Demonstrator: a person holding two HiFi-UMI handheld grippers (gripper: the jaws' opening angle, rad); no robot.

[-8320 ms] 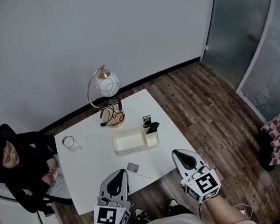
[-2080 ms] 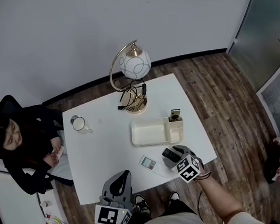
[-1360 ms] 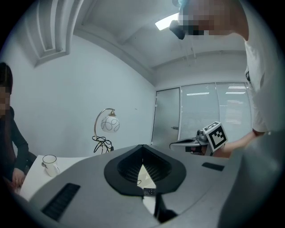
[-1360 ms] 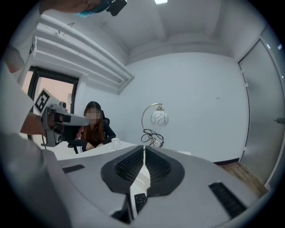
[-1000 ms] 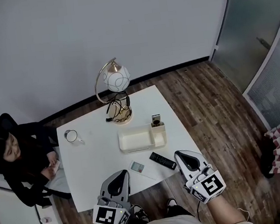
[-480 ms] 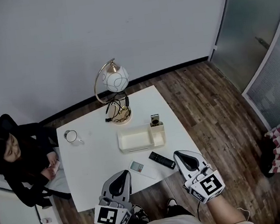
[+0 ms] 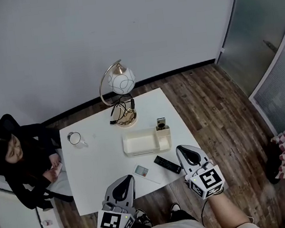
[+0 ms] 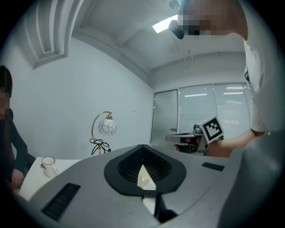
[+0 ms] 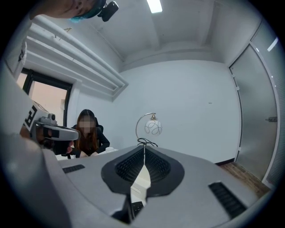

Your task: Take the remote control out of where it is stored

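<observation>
Fingers [image 8: 127, 168] of the left gripper [image 7: 125, 179] are black ribbed pads set in smooth grey shells. Their tips meet, leaving only a thin wedge of light below, and nothing sits between them. The right gripper [image 7: 182, 149] shows the same ribbed fingers [image 9: 158, 167], pressed together and empty. Each gripper carries a cube printed with square black-and-white markers.

The remote control [image 7: 168, 164] is a slim black bar lying flat on the matte white square bench [image 7: 99, 157], out of storage. It lies just ahead of the right gripper's tips without touching them. Beside it lies a small white device [image 7: 142, 171] with a pale screen. Behind both sits a cream rectangular tray [image 7: 141, 142] with rounded walls. Its narrow end compartment holds a slim upright item [image 7: 161, 123] whose kind cannot be told. Farther back stand a lamp [image 7: 122, 81] with a white glass globe on a curved gold arm, and a white mug [image 7: 74, 139]. A person [image 7: 19, 162] in dark clothes sits at the bench's left edge, over a dark wood-plank floor [image 7: 208, 103].
</observation>
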